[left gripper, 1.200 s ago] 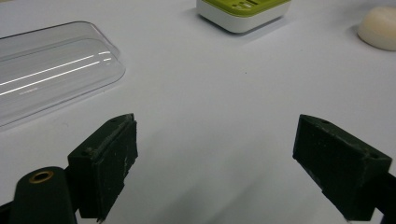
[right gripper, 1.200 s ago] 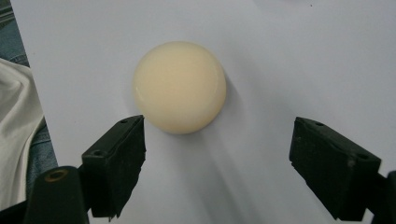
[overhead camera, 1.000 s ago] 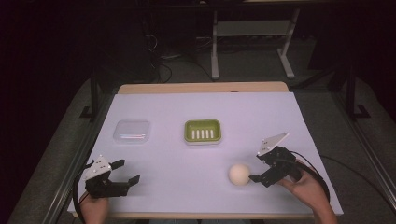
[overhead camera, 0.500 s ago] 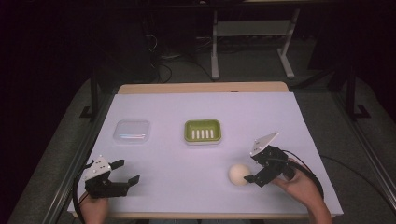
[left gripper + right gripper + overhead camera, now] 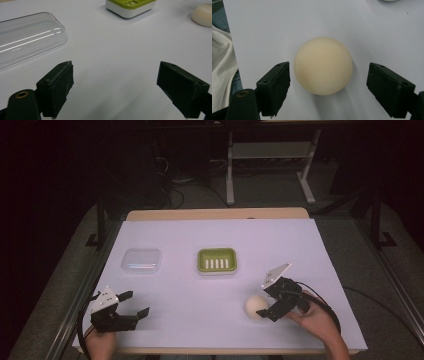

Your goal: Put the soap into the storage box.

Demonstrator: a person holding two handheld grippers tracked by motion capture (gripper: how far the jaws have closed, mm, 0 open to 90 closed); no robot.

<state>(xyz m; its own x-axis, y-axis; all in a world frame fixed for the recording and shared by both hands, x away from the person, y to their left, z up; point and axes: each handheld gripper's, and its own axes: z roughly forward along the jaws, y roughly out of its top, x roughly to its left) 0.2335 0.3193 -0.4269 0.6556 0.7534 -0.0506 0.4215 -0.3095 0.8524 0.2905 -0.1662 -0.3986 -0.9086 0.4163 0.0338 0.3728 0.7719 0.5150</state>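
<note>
- A white-covered table [image 5: 300,245] seen from above; a person's two hands come in from the near edge, each holding a black two-jaw gripper
- The right gripper [image 5: 267,301] is angled toward a round, cream-coloured bar of soap [image 5: 256,306] lying flat on the table
- From the right gripper view, the soap [image 5: 323,65] sits squarely between the two jaws, slightly ahead of their tips; the jaws are spread wide, with a gap of bare table on each side, so neither pad touches it
- A fold of pale cloth [image 5: 222,65] shows past the table edge, to the left of the left-hand jaw in that view
- The left gripper [image 5: 134,304] rests low near the front edge, its jaws also spread apart with nothing but bare table between them
- Ahead of the left gripper's jaws and off to their left lies a clear plastic lid [image 5: 27,40]; straight ahead and farther off stands a green soap dish [image 5: 130,6] with a slotted insert, empty
- Progress, as a judgement: the work is at its very start. The soap is lined up for a grasp but not yet gripped or lifted; closing on it, carrying it to the dish and probably fitting the lid all remain
</note>
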